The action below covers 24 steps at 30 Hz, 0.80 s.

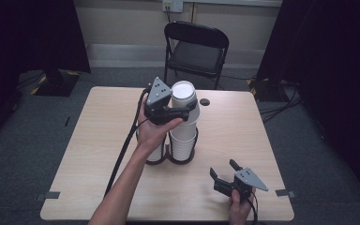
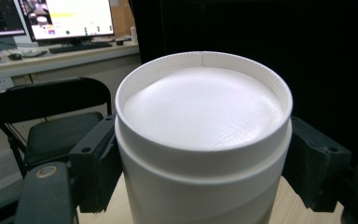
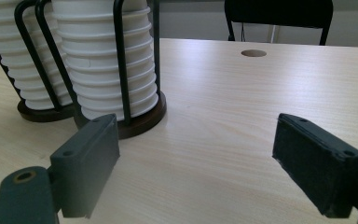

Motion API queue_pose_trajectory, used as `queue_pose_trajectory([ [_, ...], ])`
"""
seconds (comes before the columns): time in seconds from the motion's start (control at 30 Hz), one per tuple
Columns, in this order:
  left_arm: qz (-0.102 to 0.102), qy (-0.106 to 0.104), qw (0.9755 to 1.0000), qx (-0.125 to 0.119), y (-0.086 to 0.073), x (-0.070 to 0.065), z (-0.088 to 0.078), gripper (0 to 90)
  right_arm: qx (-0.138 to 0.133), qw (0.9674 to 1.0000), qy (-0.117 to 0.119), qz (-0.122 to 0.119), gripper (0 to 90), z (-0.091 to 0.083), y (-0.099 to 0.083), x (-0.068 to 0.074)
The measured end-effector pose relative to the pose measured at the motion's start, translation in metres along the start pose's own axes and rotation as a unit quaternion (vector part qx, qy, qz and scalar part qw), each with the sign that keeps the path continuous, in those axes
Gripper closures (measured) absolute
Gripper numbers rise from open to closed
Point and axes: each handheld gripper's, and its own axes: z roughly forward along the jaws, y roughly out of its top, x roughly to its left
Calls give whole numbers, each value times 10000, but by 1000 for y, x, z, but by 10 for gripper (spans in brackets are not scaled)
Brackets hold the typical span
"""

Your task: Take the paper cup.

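Plainly, the table [image 1: 98, 154] carries a two-ring wire holder [image 3: 121, 70] near its middle, both rings packed with stacked white cups [image 3: 107, 70]. At the top of the right-hand stack, the left gripper [image 1: 180, 112] pinches an upturned cup [image 2: 205, 140] on both sides — jaws pressed to its wall. A tilted pull could probably drag nested cups along or rock the holder; too hard a squeeze might dent the cup. Near the right front edge, the right gripper [image 1: 225, 171] hovers spread, holding nothing — too far to steady anything.
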Motion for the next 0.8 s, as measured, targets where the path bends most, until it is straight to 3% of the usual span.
queue_pose_trajectory([
  [0.13,22,46,9997,-250,5,0,-8,221,2,10000,0,0,141,0,0,0],
  [0.6,-58,-16,9985,-549,20,0,-19,220,-5,10000,-2,9,141,0,0,0],
  [0.8,-89,-64,9966,-813,24,-6,-31,221,-3,10000,2,6,141,0,0,0],
])
